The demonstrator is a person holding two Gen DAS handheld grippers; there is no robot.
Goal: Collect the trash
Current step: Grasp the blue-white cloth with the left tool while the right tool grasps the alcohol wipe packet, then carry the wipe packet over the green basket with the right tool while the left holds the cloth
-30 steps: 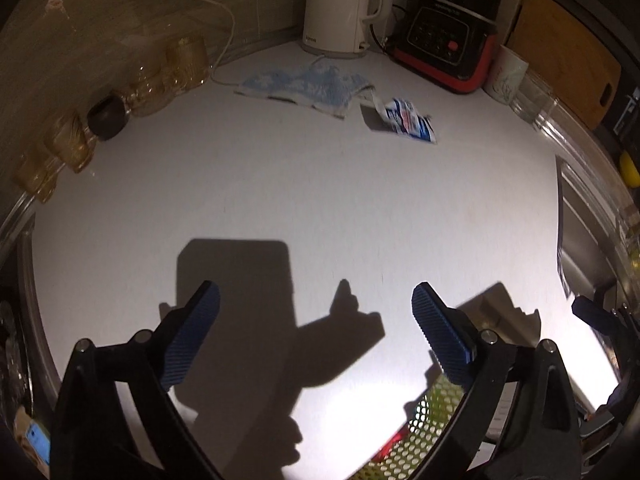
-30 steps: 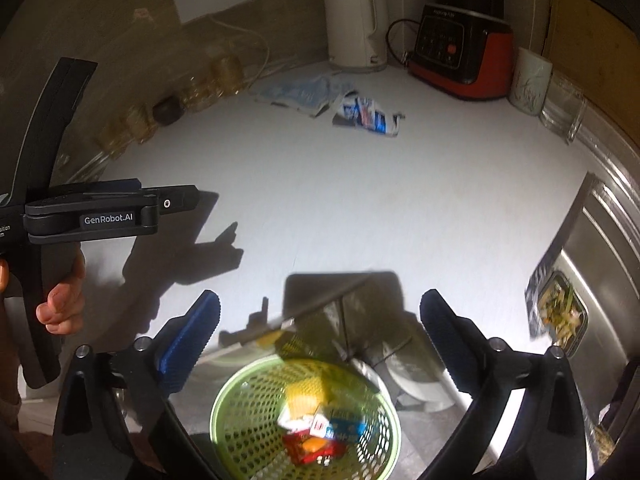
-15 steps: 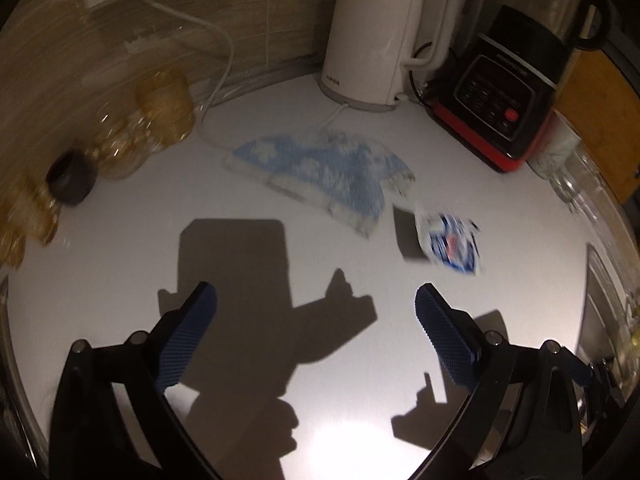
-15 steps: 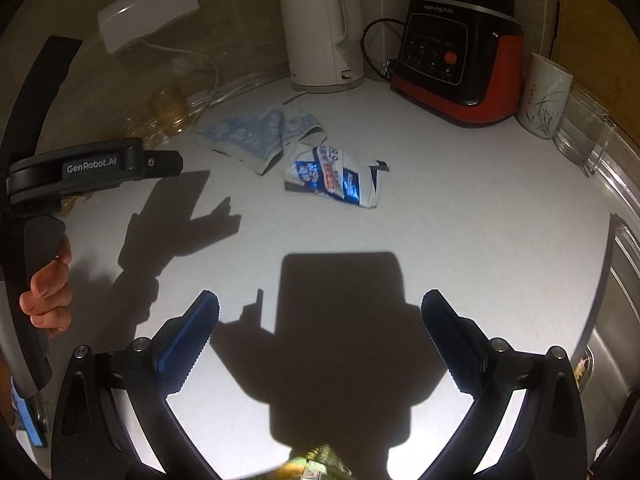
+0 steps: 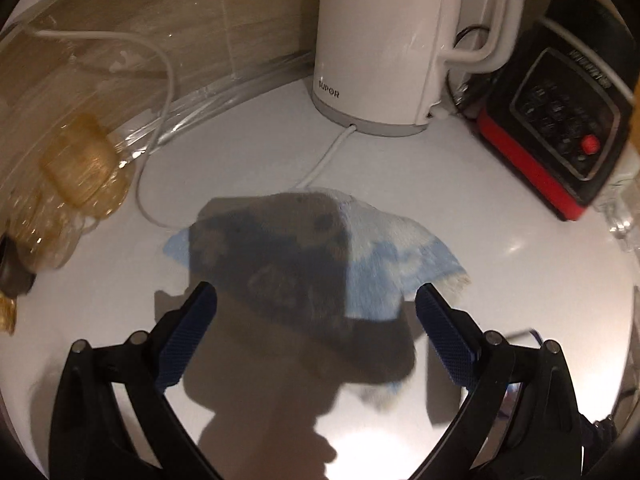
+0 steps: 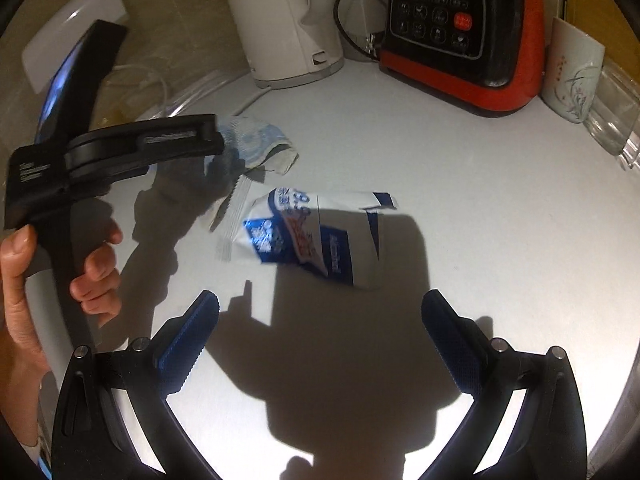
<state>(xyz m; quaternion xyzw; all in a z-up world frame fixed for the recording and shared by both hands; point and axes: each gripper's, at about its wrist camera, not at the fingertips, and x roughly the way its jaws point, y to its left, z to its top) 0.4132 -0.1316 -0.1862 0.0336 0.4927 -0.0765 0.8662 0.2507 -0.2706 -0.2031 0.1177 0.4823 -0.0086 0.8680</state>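
Note:
A crumpled blue-and-white paper towel point(image 5: 372, 264) lies flat on the white counter point(image 5: 500, 216), partly in shadow. My left gripper point(image 5: 315, 296) hangs open just above its near edge, with nothing between the fingers. In the right wrist view, a torn blue-and-white snack wrapper point(image 6: 312, 236) lies on the counter directly ahead of my right gripper point(image 6: 321, 300), which is open and empty. The paper towel point(image 6: 256, 144) shows there too, to the left of and behind the wrapper.
A white kettle point(image 5: 384, 40) with its cord point(image 5: 320, 164) and a red-and-black blender base point(image 6: 460, 32) stand along the back wall. Amber glasses point(image 5: 76, 164) sit at the left; a mug point(image 6: 572, 68) and a clear glass point(image 6: 616, 120) at the right. A hand point(image 6: 96, 276) holds the left tool.
Both grippers have moved forward across the counter towards the back wall. The green basket has dropped out of view. The paper towel and the wrapper are now close in front of the fingers.

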